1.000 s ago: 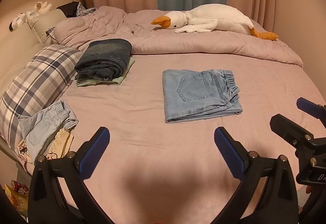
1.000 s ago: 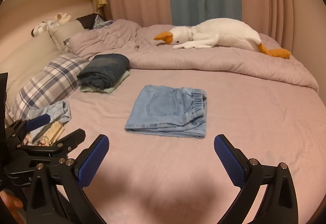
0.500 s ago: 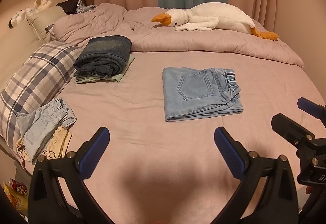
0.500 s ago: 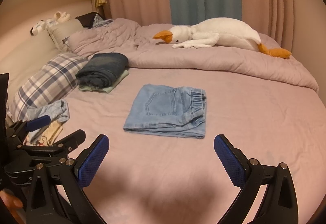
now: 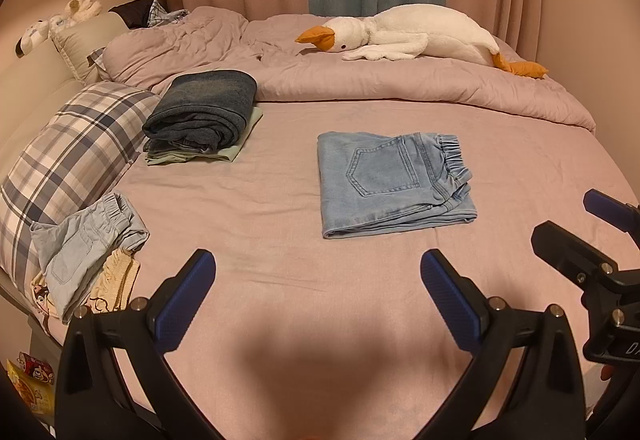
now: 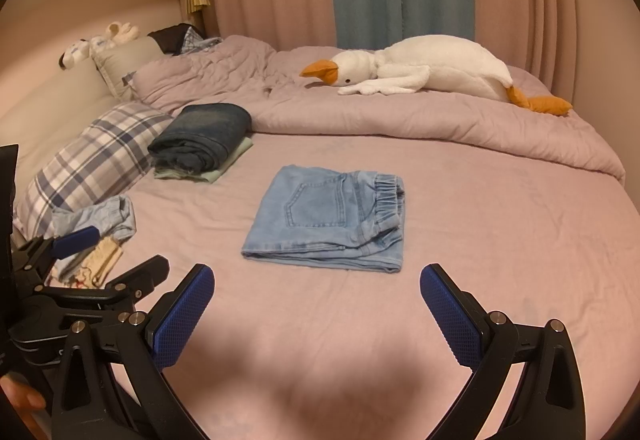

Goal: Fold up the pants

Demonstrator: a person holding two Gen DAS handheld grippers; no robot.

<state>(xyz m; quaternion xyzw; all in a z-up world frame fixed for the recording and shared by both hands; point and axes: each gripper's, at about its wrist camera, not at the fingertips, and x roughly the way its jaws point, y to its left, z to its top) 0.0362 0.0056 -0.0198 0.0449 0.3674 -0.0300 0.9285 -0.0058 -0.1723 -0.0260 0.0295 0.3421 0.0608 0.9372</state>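
Light blue jeans (image 5: pixel 392 182) (image 6: pixel 332 218) lie folded into a flat rectangle in the middle of the pink bed, back pocket up, elastic waistband to the right. My left gripper (image 5: pixel 318 286) hovers open over the sheet, short of the jeans' near edge, with nothing between its blue pads. My right gripper (image 6: pixel 316 296) is open too, just in front of the jeans and empty. Each gripper shows at the edge of the other's view, the right gripper (image 5: pixel 592 236) and the left gripper (image 6: pixel 104 252).
Folded dark jeans on a green garment (image 5: pixel 202 112) sit at the back left beside a plaid pillow (image 5: pixel 72 148). Crumpled light pants and other clothes (image 5: pixel 84 252) lie at the left edge. A plush goose (image 5: pixel 404 34) rests on the bunched duvet (image 5: pixel 400 88).
Both views have shifted slightly; the jeans sit a touch further from the grippers. Both grippers stay open and nothing on the bed has moved.
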